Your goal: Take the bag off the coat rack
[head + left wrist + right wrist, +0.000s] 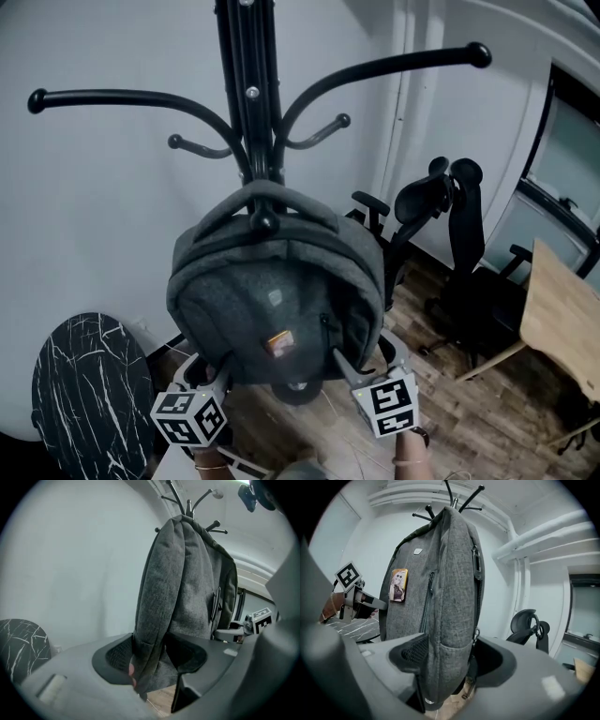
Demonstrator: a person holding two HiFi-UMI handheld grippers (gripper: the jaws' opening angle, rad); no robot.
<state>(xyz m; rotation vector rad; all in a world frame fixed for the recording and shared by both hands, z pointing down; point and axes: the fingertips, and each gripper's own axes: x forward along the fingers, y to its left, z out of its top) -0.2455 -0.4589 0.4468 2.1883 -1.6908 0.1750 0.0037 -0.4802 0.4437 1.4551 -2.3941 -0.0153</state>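
The bag [277,300] hangs on the coat rack's [248,84] hook [264,222]. Our left tool [149,662] and right tool [451,660] sit spread wide around the bag's 2 bottom corners, not pinching. Next we should squeeze, then lift it off the hook.

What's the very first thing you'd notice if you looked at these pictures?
A big grey backpack hangs on a tall black coat rack, right in the middle of the head view. The left gripper and the right gripper reach it from below, open jaws either side of its lower edges. A black marbled tabletop sits lower left.
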